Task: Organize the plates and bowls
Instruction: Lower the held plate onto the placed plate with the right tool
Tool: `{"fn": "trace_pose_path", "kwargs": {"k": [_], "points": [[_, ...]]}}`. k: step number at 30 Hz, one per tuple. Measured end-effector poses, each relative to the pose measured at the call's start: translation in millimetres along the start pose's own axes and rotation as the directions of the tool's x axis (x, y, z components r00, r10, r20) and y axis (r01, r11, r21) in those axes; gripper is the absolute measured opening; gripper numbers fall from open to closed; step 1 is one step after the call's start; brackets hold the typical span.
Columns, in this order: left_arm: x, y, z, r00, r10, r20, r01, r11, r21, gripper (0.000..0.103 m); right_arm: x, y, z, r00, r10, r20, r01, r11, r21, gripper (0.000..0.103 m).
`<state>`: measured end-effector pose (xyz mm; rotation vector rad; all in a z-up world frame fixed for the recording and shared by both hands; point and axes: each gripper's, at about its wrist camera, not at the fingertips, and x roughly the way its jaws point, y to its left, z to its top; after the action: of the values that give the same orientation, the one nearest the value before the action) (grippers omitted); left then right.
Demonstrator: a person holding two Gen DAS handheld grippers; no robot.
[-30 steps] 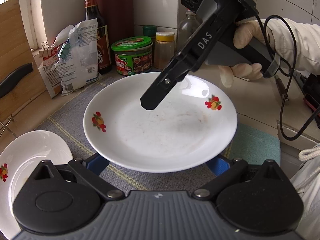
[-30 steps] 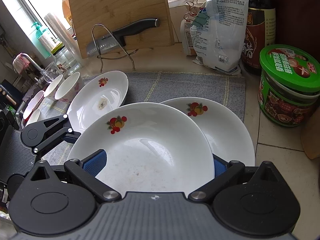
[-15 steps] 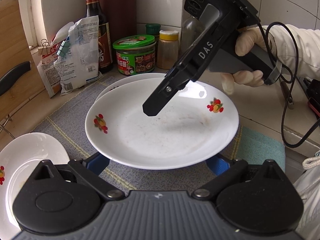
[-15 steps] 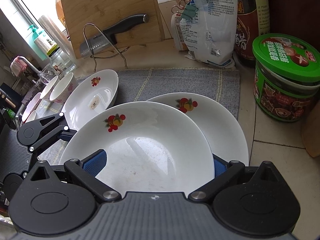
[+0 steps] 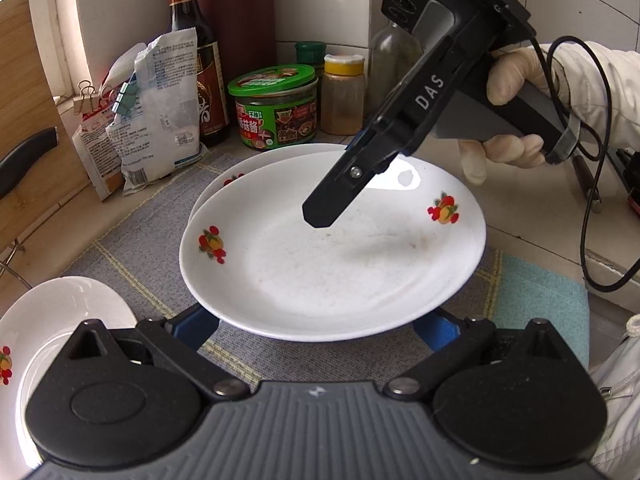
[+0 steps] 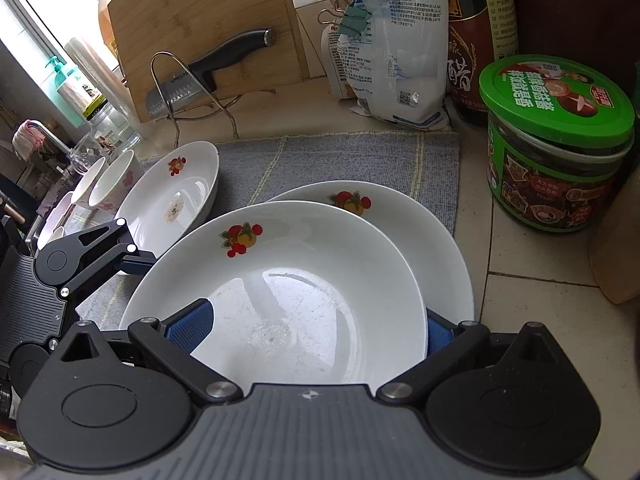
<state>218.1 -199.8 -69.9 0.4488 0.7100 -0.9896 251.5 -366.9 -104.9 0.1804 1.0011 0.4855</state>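
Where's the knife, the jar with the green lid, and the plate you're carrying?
knife (image 6: 236,50), right wrist view, on its black handle.
green-lidded jar (image 6: 556,96), right wrist view, on the lid's top.
carried plate (image 5: 320,264), left wrist view, on its white centre.

Upper plate (image 5: 332,248) sits over lower plate (image 5: 224,178) on grey mat (image 5: 132,248); right gripper (image 5: 320,214) above it; third plate (image 5: 64,312) left.

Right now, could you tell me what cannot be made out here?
Left wrist view: held plate covers jaw tips of left gripper; grip unclear.
Right wrist view: plate hides one jaw tip of right gripper.
Left wrist view: lower plate mostly covered; contact unclear.
Right wrist view: bowls small at edge; count unclear.
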Motion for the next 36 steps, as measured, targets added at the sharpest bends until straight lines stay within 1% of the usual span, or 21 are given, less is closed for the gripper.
{"fn": "trace_pose_path", "kwargs": {"k": [19, 36], "points": [[3.1, 1.1, -0.8, 1.0, -0.005, 0.004, 0.005, 0.999, 0.04, 0.101, -11.3, 4.8, -6.5, 0.999, -0.039, -0.002, 0.039, 0.999, 0.005, 0.103], [2.2, 3.1, 0.3, 1.0, -0.006, 0.013, 0.006, 1.0, 0.027, 0.101, -24.8, 10.2, -15.3, 0.997, -0.074, 0.014, 0.074, 0.997, 0.032, 0.103]]}}
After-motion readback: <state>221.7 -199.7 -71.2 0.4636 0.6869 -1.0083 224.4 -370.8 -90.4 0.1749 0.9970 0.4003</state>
